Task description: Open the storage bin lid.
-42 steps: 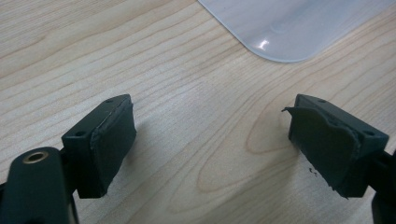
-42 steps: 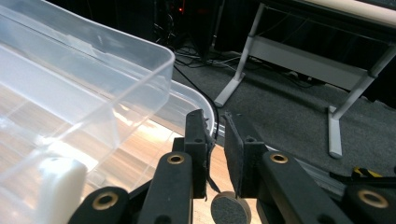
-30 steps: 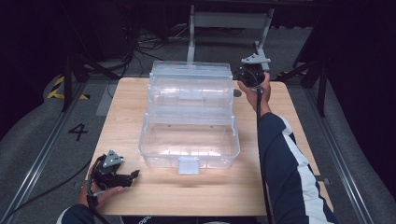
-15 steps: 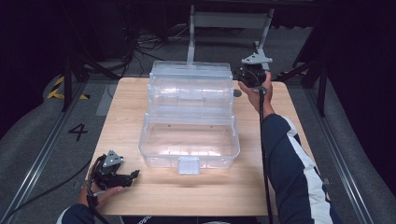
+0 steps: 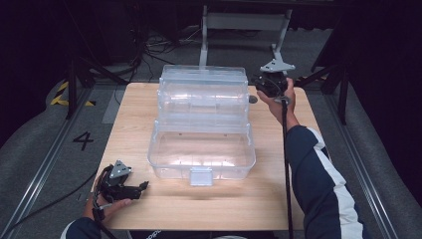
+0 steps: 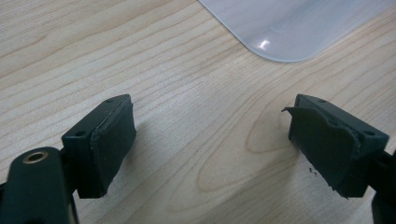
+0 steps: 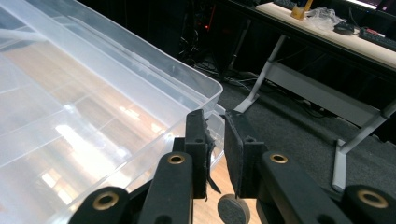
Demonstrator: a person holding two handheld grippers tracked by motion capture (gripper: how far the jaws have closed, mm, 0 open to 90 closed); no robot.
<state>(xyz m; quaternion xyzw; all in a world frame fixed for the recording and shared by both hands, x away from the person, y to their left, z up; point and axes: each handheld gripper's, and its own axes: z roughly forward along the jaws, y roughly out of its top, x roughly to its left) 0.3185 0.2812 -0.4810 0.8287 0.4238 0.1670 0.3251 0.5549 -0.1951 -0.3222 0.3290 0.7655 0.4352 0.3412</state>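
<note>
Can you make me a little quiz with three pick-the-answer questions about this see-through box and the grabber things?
1. Where does the left gripper rest?
A. On the near left corner of the light wooden table
B. Inside the box
C. On the floor

2. What colour are the pads on the gripper fingers?
A. Red
B. Black
C. White

3. How do the fingers of the right gripper stand?
A. Spread wide
B. Nearly together, with nothing seen between them
C. Clamped on a cup

Answers:
1. A: the high view shows it on the wood, near the person's hand, apart from the clear plastic tiered storage box.
2. B: both gripper views show black pads.
3. B: the right gripper view shows only a narrow gap between them, beside the box's rim.
</note>
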